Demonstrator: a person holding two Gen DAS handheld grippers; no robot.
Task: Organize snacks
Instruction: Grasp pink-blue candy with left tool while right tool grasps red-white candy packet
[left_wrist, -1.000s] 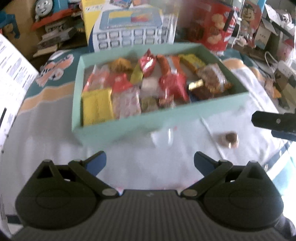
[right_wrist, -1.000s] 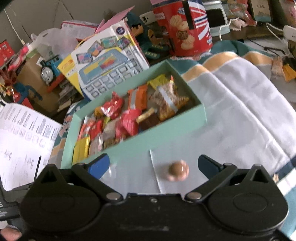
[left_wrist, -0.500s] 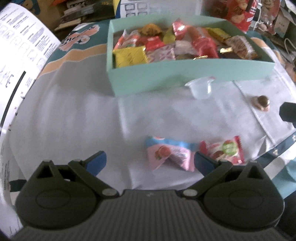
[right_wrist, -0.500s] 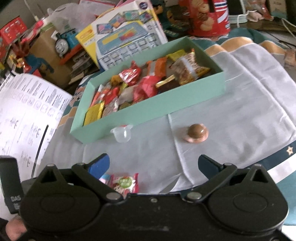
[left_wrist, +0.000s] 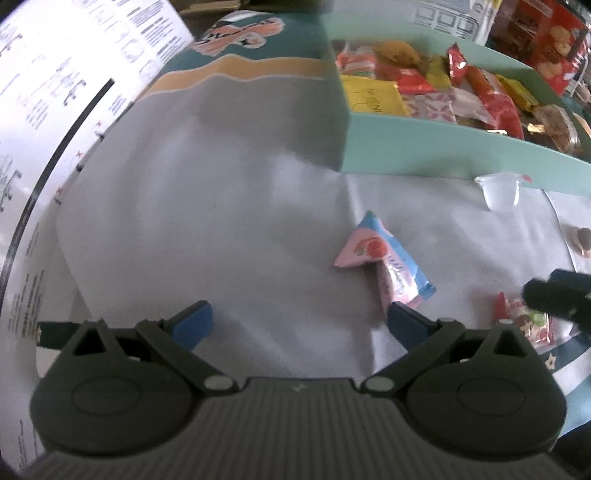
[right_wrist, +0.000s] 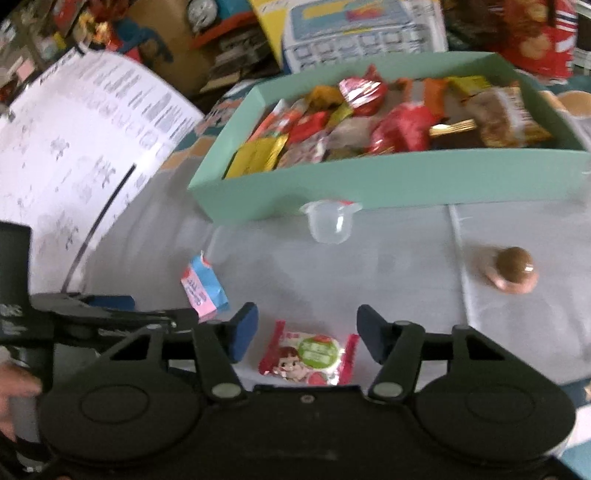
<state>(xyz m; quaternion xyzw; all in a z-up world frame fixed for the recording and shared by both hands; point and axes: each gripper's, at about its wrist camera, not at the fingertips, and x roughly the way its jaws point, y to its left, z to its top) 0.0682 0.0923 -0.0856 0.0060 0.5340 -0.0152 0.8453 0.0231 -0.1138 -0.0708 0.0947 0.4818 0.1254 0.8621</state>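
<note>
Cloth-covered worktop (right_wrist: 369, 273); mint box (right_wrist: 388, 177) mostly filled. Four snacks left outside. Right tool (right_wrist: 306, 334) closing around, not yet gripping, red-white packet (right_wrist: 308, 354); left tool (left_wrist: 299, 325) released beside pink-blue packet (left_wrist: 384, 266).

In the left wrist view the red-edged candy packet with a green label (left_wrist: 524, 321) is half hidden behind the dark tip of the right tool (left_wrist: 554, 299), and the small brown domed sweet (left_wrist: 583, 240) is cut off by the right edge. The mint-green cardboard box (left_wrist: 424, 147) runs out of frame at the right, so its far end is unseen. In the right wrist view the pink-and-blue wrapped candy (right_wrist: 201, 286) is partly covered by the left tool's black arm (right_wrist: 110, 314). Print on the large white sheet (right_wrist: 92, 147) is too blurred to read.
</note>
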